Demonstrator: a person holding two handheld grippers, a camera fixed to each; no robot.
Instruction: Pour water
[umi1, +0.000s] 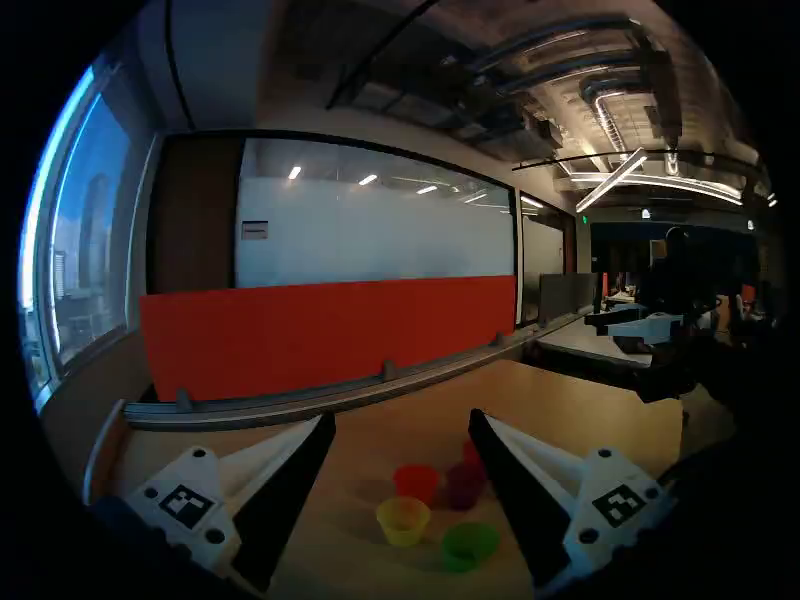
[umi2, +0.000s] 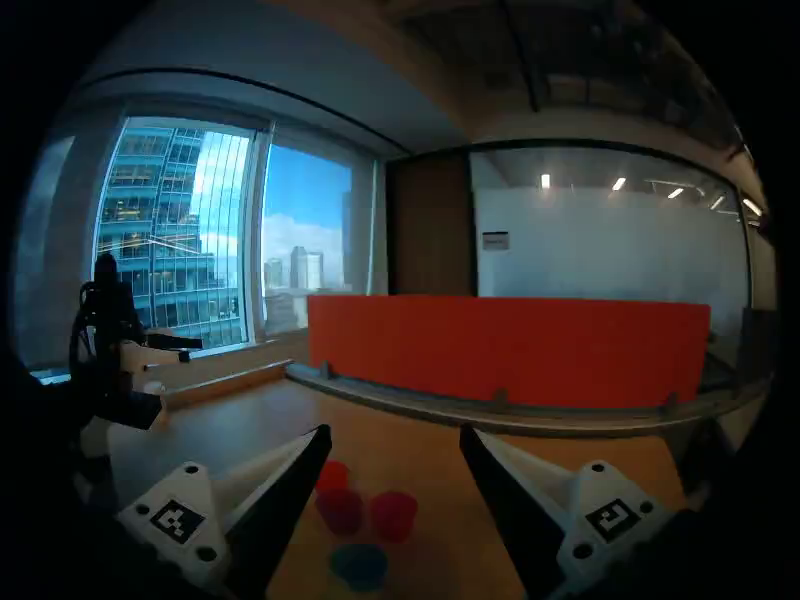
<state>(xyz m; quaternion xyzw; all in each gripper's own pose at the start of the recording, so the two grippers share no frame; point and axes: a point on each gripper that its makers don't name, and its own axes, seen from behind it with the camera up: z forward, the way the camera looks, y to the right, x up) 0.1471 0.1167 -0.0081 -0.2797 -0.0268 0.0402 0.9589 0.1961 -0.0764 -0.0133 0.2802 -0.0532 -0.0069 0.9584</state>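
In the left gripper view, the left gripper (umi1: 400, 470) hangs over the table (umi1: 570, 395) on the near side of the orange screen (umi1: 330, 335), its jaws spread wide with nothing between them. Framed in that gap, well short of the screen, stand a red cup (umi1: 415, 482), a purple cup (umi1: 463, 487), a yellow cup (umi1: 403, 520) and a green cup (umi1: 470, 545). They are upright and bunched close, probably so one can be lifted and tipped into a neighbour with little travel. Whether any holds water I cannot tell. Bare tabletop runs from the cups to the rail (umi1: 330, 395) at the screen's foot, leaving room to come in from the near side or from above. The tight spacing is the catch: a wide finger could knock a neighbour.

In the right gripper view, the right gripper (umi2: 395, 480) is likewise agape and empty, aimed toward the screen. Below it sit a maroon cup (umi2: 340, 508), a pink cup (umi2: 393, 515) and a blue cup (umi2: 360, 565), all well clear of the screen. The table's edge lies left of the screen, toward the window (umi2: 180, 250); the wood to the right looks free
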